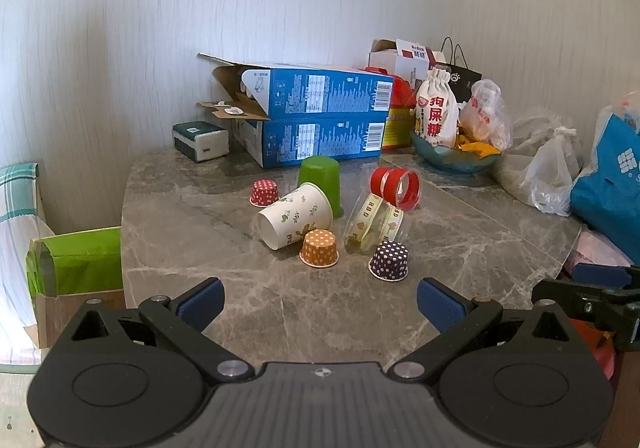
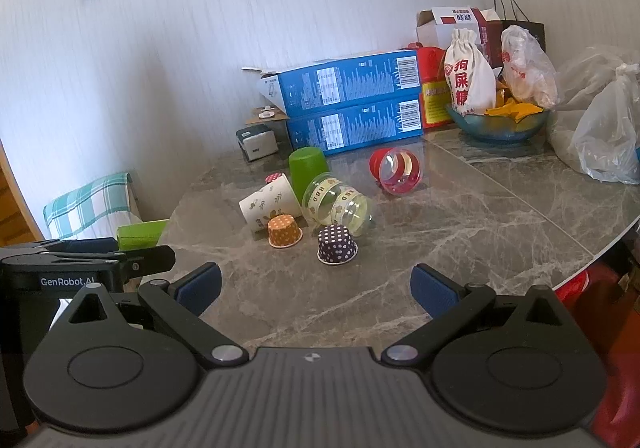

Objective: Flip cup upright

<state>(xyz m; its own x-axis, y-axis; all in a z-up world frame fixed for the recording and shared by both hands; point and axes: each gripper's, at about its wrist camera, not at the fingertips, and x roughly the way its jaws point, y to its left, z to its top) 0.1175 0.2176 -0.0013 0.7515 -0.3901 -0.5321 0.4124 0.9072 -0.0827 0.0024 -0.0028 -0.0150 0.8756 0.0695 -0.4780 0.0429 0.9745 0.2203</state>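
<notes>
Several cups sit mid-table. A white leaf-print paper cup (image 1: 295,215) (image 2: 269,205) lies on its side. A green cup (image 1: 321,181) (image 2: 308,168) stands upside down behind it. A clear "HBD" cup (image 1: 376,226) (image 2: 338,205) and a red-rimmed clear cup (image 1: 397,185) (image 2: 397,170) lie on their sides. Small dotted cups stand upside down: orange (image 1: 319,248) (image 2: 284,231), purple (image 1: 389,260) (image 2: 337,244), red (image 1: 264,192). My left gripper (image 1: 320,302) is open and empty near the front edge. My right gripper (image 2: 316,288) is open and empty too.
Two stacked blue boxes (image 1: 320,120) (image 2: 352,104), a tissue pack (image 1: 201,140), a glass bowl with snack bags (image 1: 452,156) (image 2: 496,122) and plastic bags (image 2: 604,136) line the back and right. The marble table (image 1: 240,288) ends at left by a green bag (image 1: 80,264).
</notes>
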